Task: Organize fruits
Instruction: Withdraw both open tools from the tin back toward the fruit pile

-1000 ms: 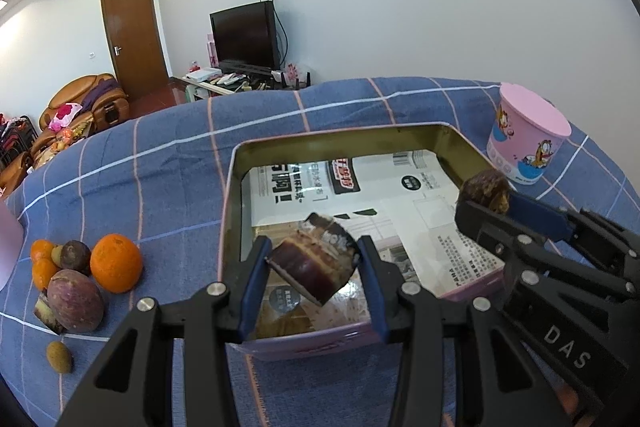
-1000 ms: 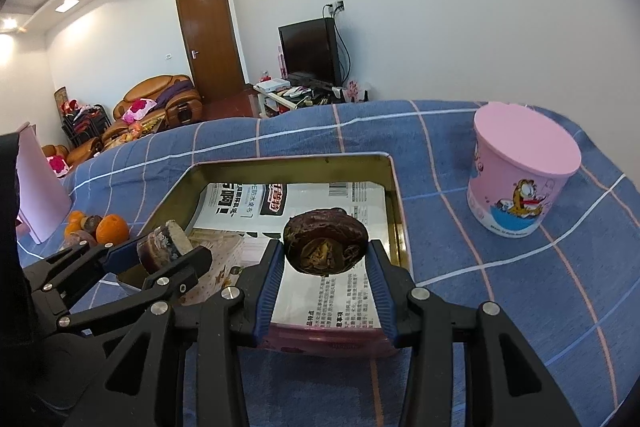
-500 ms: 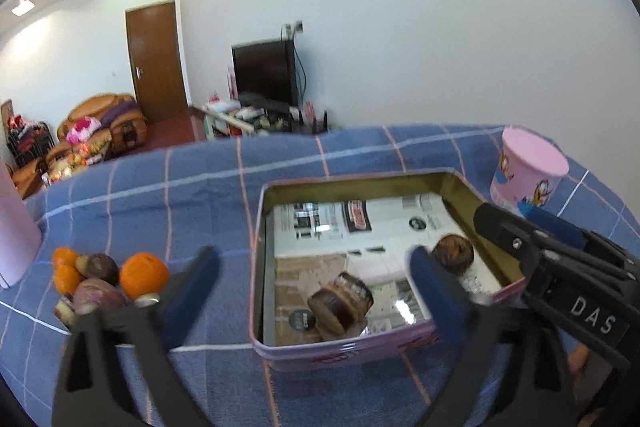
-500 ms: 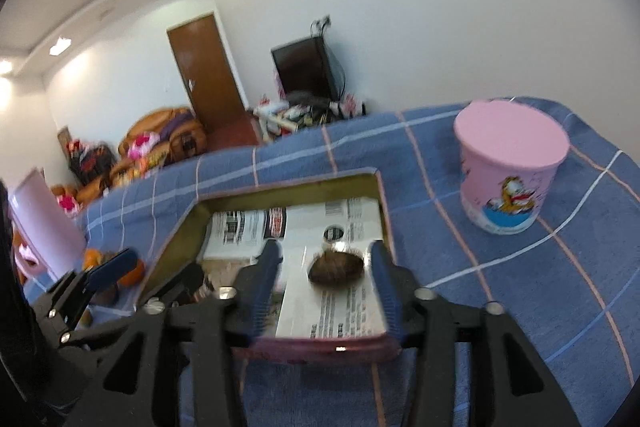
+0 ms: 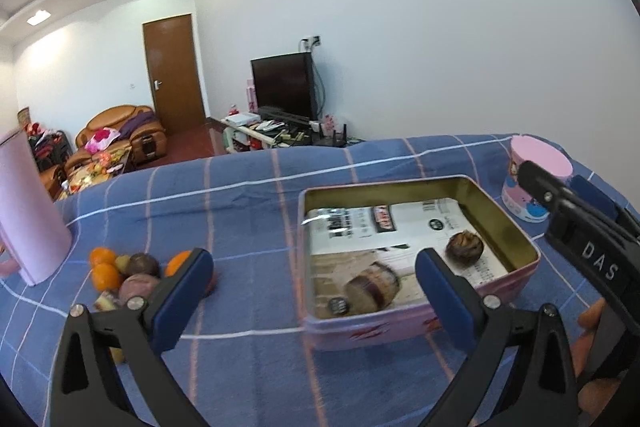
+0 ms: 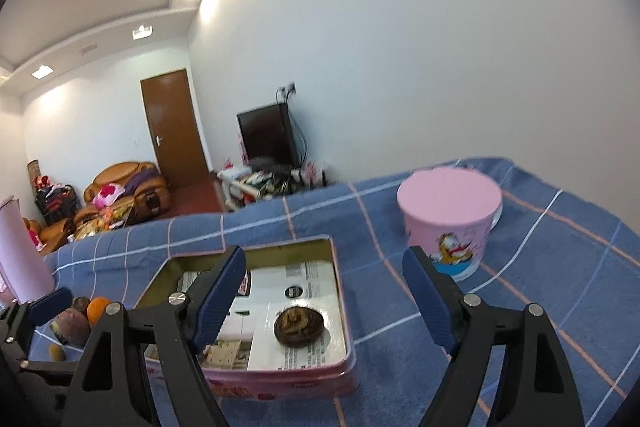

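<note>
A pink tin box (image 5: 520, 275) lined with printed paper sits on the blue checked cloth; it also shows in the right wrist view (image 6: 344, 327). Two dark brown fruits lie inside: one round at the right (image 5: 464, 245) (image 6: 298, 325), one blurred near the front (image 5: 374, 287). A pile of oranges and purple fruits (image 5: 120, 273) lies left of the box, also in the right wrist view (image 6: 86, 315). My left gripper (image 5: 314, 283) is open and empty above the box's front left. My right gripper (image 6: 324, 291) is open and empty above the box's front right.
A pink lidded cup with a cartoon (image 6: 450, 219) stands right of the box, also in the left wrist view (image 5: 536, 183). A tall pink jug (image 5: 28, 211) stands at the far left. A room with a sofa, a door and a TV lies beyond the table.
Both grippers let go of their dark fruits, which now lie in the tin box. Both grippers opened wide and pulled back and up from the box.
</note>
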Available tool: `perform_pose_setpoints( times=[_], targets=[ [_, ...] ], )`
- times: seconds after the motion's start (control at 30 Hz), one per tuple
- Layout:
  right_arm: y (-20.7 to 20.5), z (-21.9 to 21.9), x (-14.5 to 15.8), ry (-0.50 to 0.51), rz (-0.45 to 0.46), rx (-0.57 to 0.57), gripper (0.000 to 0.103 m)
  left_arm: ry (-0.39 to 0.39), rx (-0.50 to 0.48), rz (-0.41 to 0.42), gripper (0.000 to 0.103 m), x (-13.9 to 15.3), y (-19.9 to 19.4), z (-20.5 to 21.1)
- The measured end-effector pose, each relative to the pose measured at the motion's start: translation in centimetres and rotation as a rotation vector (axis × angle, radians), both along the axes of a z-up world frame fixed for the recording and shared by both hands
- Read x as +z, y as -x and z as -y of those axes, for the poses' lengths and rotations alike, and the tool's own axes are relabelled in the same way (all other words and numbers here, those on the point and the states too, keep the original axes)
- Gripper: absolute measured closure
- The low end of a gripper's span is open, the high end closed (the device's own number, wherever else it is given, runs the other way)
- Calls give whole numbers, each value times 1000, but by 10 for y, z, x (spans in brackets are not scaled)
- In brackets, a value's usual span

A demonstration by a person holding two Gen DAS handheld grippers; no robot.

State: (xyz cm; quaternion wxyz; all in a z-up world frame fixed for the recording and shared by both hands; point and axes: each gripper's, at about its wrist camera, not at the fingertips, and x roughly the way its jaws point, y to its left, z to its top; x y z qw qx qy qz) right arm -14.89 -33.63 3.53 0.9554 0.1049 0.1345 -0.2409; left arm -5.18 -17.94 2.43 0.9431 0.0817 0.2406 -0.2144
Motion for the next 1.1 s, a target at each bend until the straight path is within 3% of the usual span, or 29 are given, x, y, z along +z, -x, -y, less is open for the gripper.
perform_pose_setpoints(
  times=[0.57,1.1],
  targets=[
    [6,-39,3,148,-54,-96,21,-48,148,13,0,-7,-33,-116],
    [-20,-115,-1,160,-79,42,21,-39,181,-3,0,-12,-47,-157]
  ],
)
